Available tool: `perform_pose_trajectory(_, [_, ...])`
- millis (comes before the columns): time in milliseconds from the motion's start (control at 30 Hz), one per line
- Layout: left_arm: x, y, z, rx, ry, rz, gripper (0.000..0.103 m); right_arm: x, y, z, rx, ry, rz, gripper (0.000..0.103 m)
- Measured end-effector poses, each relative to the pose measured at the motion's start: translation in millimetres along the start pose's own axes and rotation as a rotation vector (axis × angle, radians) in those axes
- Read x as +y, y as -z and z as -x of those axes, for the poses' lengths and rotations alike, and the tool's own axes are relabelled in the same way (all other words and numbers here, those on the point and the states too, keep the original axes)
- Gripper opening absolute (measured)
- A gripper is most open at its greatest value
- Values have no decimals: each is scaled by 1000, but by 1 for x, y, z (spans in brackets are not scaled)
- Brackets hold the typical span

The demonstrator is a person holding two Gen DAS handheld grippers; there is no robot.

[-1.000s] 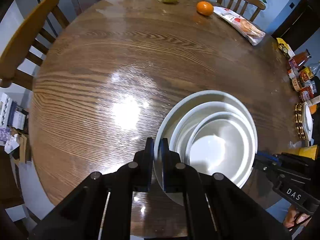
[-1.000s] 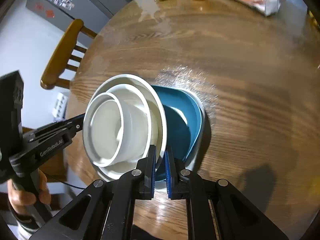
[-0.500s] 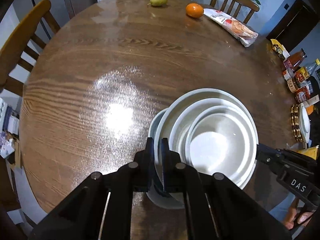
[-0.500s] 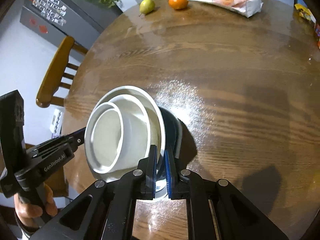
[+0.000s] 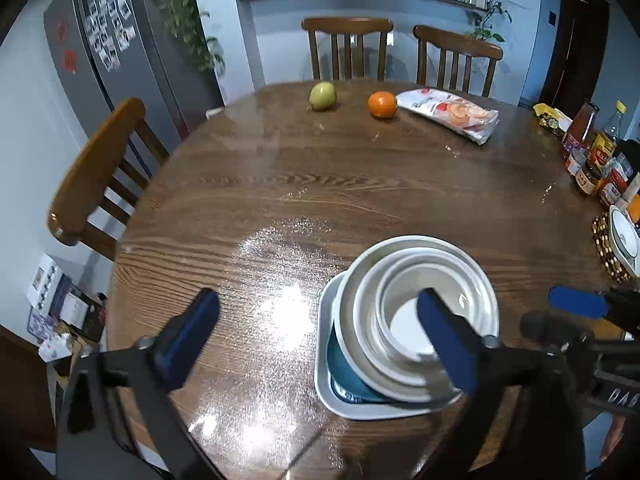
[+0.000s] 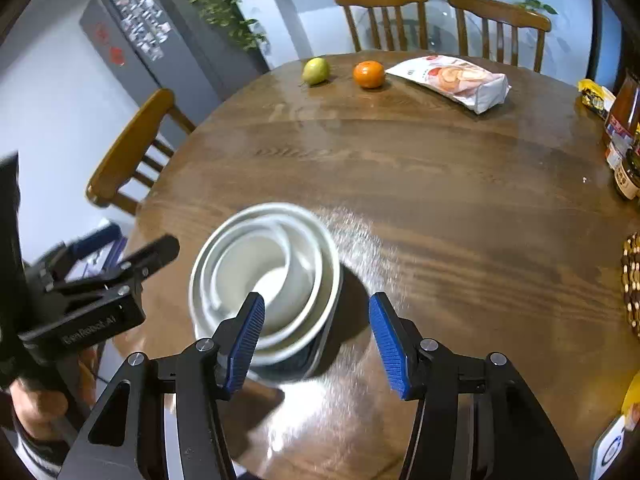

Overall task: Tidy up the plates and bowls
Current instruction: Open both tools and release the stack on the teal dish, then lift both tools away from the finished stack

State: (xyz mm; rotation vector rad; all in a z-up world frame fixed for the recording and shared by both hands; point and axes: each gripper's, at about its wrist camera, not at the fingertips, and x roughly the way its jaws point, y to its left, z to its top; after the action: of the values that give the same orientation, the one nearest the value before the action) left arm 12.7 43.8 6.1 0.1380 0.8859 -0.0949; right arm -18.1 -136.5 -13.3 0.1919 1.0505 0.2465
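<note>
I read the left gripper (image 5: 320, 328) as released: its jaws have just been opening and now stand at full spread, nothing pressed between the pads. One blue pad (image 5: 444, 340) sits in front of the bowls (image 5: 416, 276) without gripping them. The right gripper (image 6: 316, 340) is also released; its jaws have just been opening to a partial gap, and nothing lies between them except the near edge of the stack below.

Three white bowls are nested, largest outermost. They rest on a plate (image 5: 332, 392) with a white rim and blue inner face. The stack sits on the table (image 5: 360, 192), near its front edge.

At the far edge lie a pear (image 5: 322, 96), an orange (image 5: 382, 104) and a bag (image 5: 448, 114).
</note>
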Motion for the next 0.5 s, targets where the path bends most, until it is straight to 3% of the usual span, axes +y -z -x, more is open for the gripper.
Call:
perform_pose_trajectory(133, [-5,9,12,-11,-13,9,102,-1,19,4,8,11,30,57])
perform_pose_trajectory(500, [-18,28,24,58,-14,36,102,1,37,9,23,-21,52,57])
